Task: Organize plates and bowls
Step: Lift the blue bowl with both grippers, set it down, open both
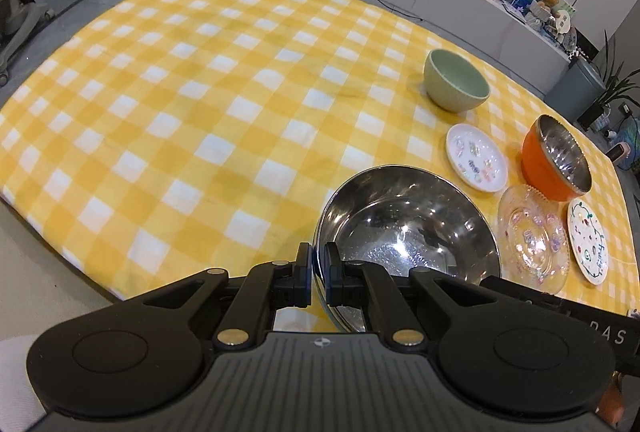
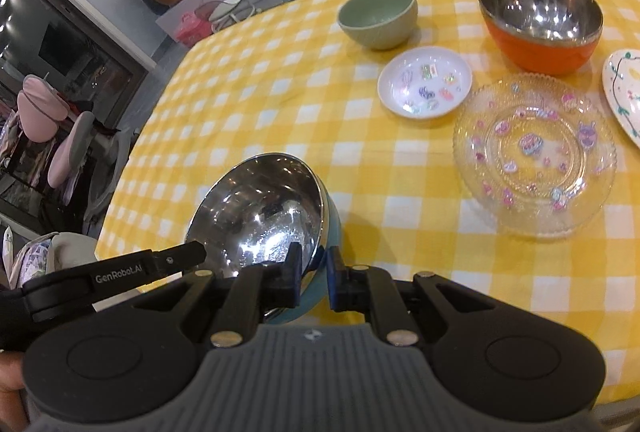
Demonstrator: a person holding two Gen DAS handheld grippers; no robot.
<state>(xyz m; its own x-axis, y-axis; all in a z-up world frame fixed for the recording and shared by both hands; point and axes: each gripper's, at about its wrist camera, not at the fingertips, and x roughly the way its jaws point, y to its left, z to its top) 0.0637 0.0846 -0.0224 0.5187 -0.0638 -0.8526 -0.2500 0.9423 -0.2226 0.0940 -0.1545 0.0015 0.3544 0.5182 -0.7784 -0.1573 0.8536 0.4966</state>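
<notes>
Right wrist view alone shows the blue outer wall of the steel-lined round bowl, tilted near the table's near edge. Left gripper and right gripper both pinch its rim; every bowl looks empty.

The worktop wears a yellow-and-white check. One steel bowl has a blue shell, another an orange one; a third bowl is pale green. The white saucer and clear glass plate carry small coloured, perhaps sticker, motifs.
</notes>
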